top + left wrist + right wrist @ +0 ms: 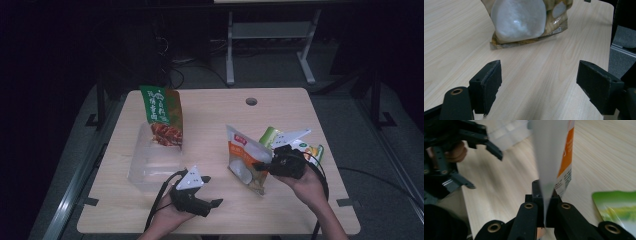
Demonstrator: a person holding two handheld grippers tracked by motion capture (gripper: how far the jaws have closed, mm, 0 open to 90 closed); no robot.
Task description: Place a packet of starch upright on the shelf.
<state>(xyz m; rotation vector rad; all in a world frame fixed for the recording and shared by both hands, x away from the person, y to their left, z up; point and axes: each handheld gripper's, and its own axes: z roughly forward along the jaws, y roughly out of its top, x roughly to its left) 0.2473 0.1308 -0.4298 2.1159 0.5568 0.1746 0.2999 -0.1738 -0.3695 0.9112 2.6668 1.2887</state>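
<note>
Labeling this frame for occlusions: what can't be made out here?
- Orange-and-white snack pouch: right gripper view, print blurred, top cut by the frame edge; the right tongs cover its pinched edge.
- Same pouch, left gripper view: top cut off.
- Green packet: high view, mostly behind the right tongs and their grey plate.
- Clear tub: high view, contents too dim to tell.

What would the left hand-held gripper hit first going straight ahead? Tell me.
Probably the orange-and-white snack pouch, which stands ahead of the open left hand-held gripper across bare table. The right hand-held gripper is shut on that pouch. Depth is hard to judge.
</note>
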